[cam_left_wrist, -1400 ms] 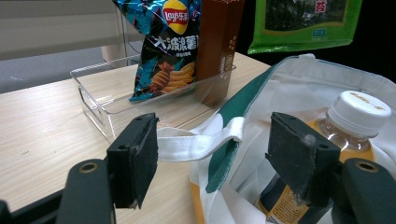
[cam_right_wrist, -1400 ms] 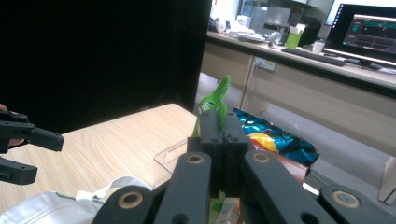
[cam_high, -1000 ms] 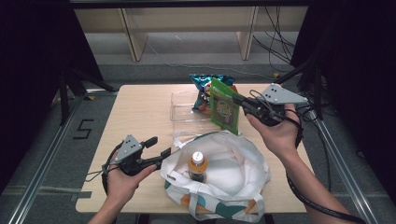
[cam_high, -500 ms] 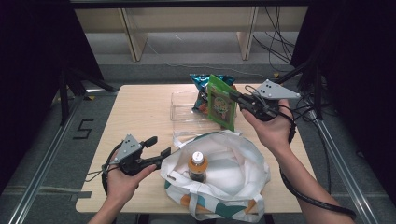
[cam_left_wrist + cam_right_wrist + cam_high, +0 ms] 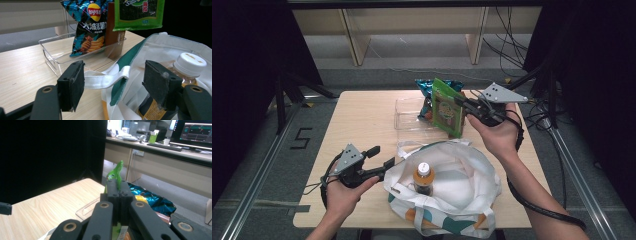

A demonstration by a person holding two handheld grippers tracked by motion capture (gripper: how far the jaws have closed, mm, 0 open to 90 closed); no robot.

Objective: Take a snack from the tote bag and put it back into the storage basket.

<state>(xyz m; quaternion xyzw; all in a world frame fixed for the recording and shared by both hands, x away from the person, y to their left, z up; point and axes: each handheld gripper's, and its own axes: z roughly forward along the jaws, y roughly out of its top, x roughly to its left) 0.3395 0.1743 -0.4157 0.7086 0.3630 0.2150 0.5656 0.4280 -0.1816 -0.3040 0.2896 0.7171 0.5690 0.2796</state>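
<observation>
My right gripper (image 5: 462, 103) is shut on the top edge of a green seaweed packet (image 5: 447, 107), which hangs above the right end of a clear tray (image 5: 408, 116). In the right gripper view the jaws (image 5: 119, 192) pinch the packet (image 5: 116, 173) edge-on. A blue chips bag (image 5: 426, 89) leans in the tray. My left gripper (image 5: 381, 156) is open at the left rim of a white and green tote bag (image 5: 462, 187). The bag's strap (image 5: 102, 81) lies between its wide-apart pads (image 5: 72, 83), untouched. A bottle (image 5: 423, 176) stands inside the bag.
A brown box (image 5: 113, 40) stands in the tray behind the packet. The wooden table (image 5: 357, 120) is bare at its left half. Black frames and cables stand around the table, and metal rails run along the floor on both sides.
The right gripper with the green packet has drifted slightly left and up over the tray. The left gripper, bag and bottle have stayed put.
</observation>
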